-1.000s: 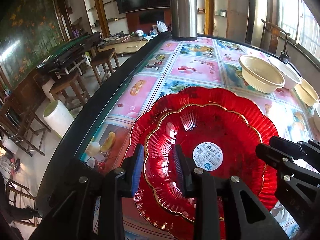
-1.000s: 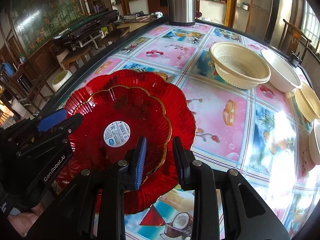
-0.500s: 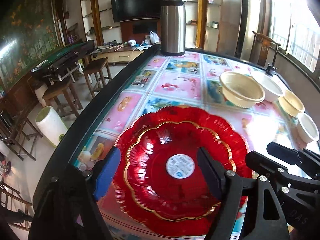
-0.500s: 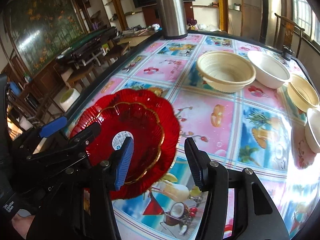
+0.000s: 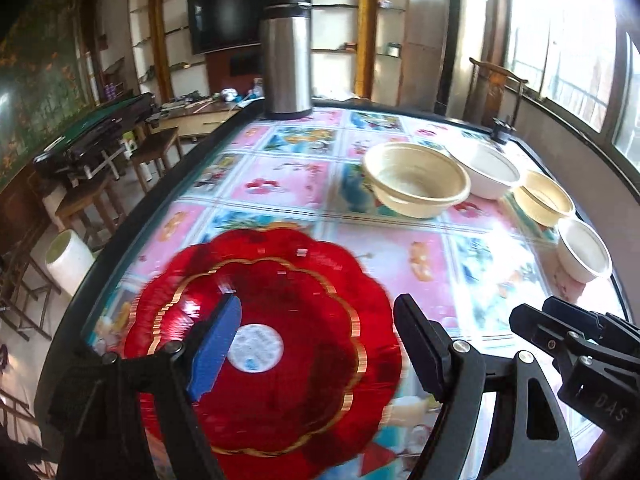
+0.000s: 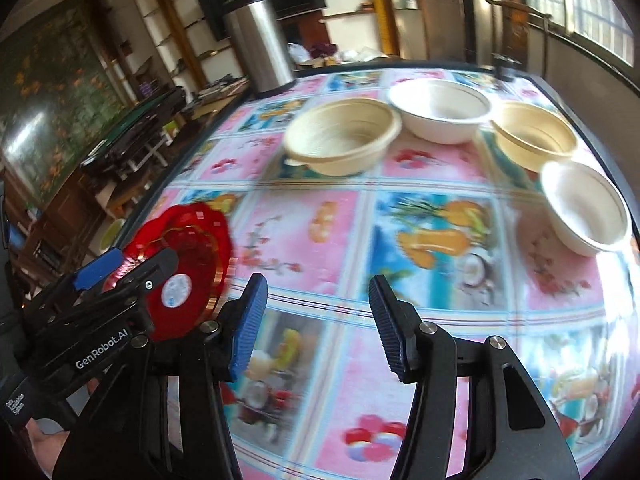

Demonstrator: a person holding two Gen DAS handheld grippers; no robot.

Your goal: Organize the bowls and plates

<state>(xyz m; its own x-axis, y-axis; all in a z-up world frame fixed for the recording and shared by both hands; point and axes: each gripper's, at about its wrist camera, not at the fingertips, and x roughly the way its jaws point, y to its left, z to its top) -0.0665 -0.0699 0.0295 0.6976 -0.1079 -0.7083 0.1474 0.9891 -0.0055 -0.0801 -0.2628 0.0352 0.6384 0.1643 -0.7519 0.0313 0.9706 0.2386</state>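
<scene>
The left gripper stands wide apart above the stacked red plates, gripping nothing; the plates lie at the near left edge of the table, and a round white sticker in their middle is too blurred to read. The right gripper is also parted and empty, over bare patterned cloth. "GenRobot.AI" is printed on the left gripper's body. Four pale bowls sit farther back, near a steel flask.
</scene>
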